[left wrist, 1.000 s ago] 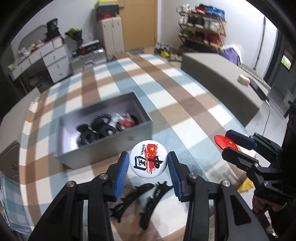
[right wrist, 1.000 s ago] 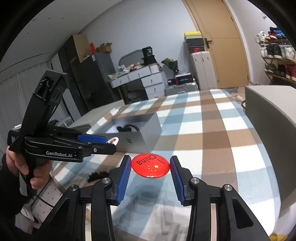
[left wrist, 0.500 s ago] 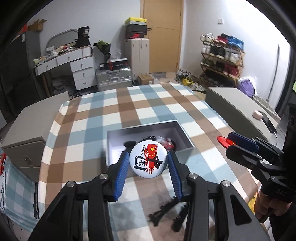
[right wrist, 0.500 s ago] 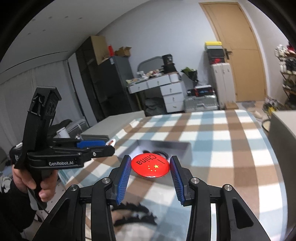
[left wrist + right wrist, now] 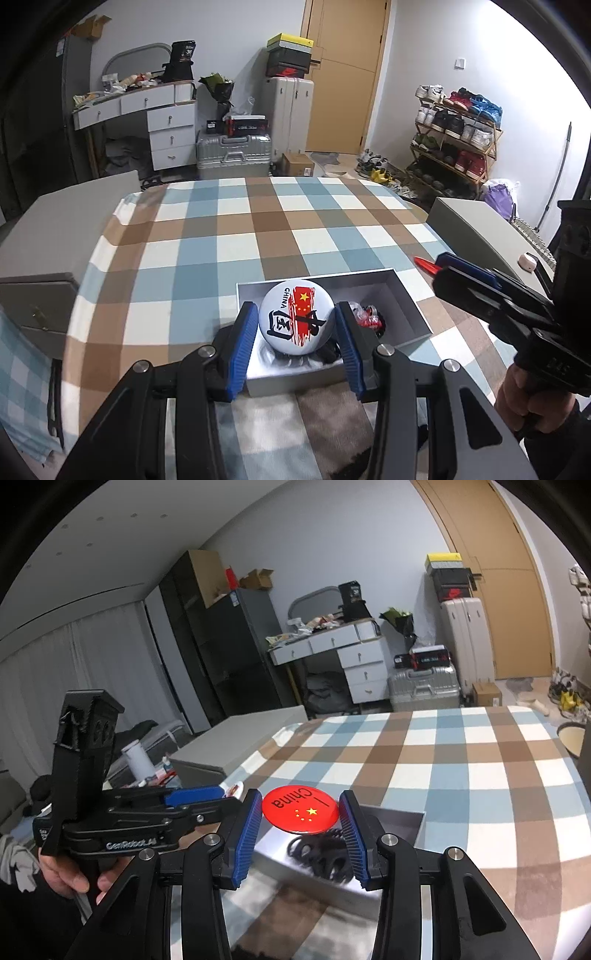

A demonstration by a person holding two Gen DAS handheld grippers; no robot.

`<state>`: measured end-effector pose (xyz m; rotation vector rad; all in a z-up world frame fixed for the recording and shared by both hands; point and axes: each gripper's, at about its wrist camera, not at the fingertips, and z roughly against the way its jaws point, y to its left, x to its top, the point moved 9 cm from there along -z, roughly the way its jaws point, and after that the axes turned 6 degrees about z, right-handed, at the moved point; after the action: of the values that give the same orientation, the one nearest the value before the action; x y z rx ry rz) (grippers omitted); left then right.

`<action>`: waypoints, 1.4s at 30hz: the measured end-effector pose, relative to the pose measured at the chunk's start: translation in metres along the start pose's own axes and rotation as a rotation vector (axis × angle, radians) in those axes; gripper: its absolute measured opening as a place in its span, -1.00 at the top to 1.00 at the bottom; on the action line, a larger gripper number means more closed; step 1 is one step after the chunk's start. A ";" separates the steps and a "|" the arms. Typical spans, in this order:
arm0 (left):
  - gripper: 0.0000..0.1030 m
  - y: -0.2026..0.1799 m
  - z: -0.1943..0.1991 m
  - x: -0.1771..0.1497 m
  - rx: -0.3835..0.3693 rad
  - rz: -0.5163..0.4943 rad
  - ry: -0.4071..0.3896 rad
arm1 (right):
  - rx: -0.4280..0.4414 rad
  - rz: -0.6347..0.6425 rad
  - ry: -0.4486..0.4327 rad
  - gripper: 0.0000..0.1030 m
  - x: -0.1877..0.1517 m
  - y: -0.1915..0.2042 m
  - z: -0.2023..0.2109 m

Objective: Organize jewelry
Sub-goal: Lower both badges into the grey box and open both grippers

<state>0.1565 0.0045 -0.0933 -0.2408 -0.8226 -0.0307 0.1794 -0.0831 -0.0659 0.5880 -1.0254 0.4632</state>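
Badges both carried over the box now, no longer off to its side above loose hair clips; ready for dropping in, probably. White badge [image 5: 297, 317] pinched in left gripper [image 5: 295, 325], just above grey box [image 5: 406, 295]; red badge [image 5: 300, 809] pinched in right gripper [image 5: 301, 821]; beyond, checked tablecloth [image 5: 258, 221].

Since a second ago, the left gripper [image 5: 297, 328] has carried its white badge [image 5: 295, 319] from in front of the grey box [image 5: 410, 306] to above it. The right gripper [image 5: 301, 821] has brought the red badge [image 5: 300, 809] from over bare tablecloth [image 5: 461, 775] to over the box, lower centre of frame.
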 end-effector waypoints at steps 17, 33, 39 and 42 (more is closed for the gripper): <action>0.28 -0.009 -0.050 -0.001 -0.067 0.002 0.087 | -0.036 -0.028 0.077 0.18 -0.018 -0.037 -0.042; -0.17 -0.009 -0.046 -0.005 -0.039 -0.009 0.102 | -0.032 -0.071 0.074 -0.39 -0.022 -0.042 -0.037; -0.20 -0.010 -0.031 -0.005 -0.007 -0.021 0.080 | -0.058 -0.069 0.051 -0.41 -0.018 -0.038 -0.013; -0.24 -0.011 -0.023 -0.007 0.004 -0.024 0.071 | -0.071 -0.064 0.038 -0.49 -0.016 -0.034 -0.001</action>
<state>0.1667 -0.0123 -0.1116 -0.2244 -0.7545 -0.0601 0.1933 -0.1098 -0.0887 0.5454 -0.9799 0.3788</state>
